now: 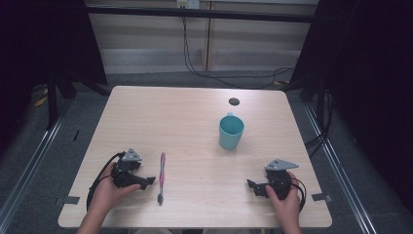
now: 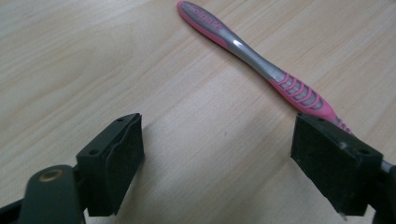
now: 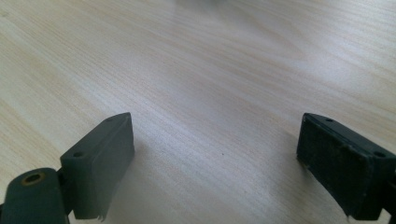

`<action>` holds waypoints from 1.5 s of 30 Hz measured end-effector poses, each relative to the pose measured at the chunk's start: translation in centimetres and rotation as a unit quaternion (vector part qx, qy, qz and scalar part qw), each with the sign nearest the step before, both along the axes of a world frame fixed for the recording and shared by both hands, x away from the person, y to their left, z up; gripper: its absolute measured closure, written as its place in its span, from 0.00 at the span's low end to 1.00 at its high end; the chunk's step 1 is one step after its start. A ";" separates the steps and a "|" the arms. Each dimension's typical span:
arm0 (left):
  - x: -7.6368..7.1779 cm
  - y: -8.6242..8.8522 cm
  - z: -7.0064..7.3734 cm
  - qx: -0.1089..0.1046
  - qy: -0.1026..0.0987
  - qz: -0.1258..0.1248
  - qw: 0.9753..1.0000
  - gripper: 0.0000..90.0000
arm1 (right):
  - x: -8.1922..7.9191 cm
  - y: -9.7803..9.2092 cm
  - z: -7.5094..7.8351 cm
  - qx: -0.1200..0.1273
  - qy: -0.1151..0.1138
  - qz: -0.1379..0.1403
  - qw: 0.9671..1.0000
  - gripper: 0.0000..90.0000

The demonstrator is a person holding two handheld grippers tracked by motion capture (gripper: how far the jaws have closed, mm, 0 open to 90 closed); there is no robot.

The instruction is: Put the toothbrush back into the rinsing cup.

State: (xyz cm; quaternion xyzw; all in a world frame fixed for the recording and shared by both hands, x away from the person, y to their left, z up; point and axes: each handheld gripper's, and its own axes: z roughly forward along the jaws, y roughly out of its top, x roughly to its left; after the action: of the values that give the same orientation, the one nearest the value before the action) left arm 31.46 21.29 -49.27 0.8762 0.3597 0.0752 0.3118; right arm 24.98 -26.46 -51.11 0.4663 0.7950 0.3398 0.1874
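Note:
A pink and grey toothbrush (image 1: 161,177) lies flat on the light wooden table (image 1: 170,117), bristle end toward the front edge. My left gripper (image 1: 147,181) rests on the table just left of it, held in a hand, jaws wide apart and open. In the left gripper view the toothbrush (image 2: 261,65) runs diagonally, its lower part passing behind the right-hand jaw; bare wood lies between the jaws of the left gripper (image 2: 217,163). A teal mug (image 1: 231,131) stands upright right of centre. My right gripper (image 1: 251,185) sits near the front right, open, over bare wood (image 3: 215,154).
A small dark round hole (image 1: 234,101) sits in the tabletop behind the mug. Black frame posts and dark curtains flank the table on both sides, and cables hang along the back wall. Grey tape tabs mark the front corners.

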 end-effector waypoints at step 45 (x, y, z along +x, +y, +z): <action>1.2 -6.1 3.0 0.072 0.168 0.068 0.981 0.58 | 0.0 0.0 0.0 0.000 0.000 0.000 1.000 0.12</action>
State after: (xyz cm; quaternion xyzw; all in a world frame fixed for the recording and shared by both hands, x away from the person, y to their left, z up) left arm 32.70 15.15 -46.30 0.8699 0.4597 -0.0262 0.1769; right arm 24.98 -26.46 -51.11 0.4663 0.7950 0.3397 0.1873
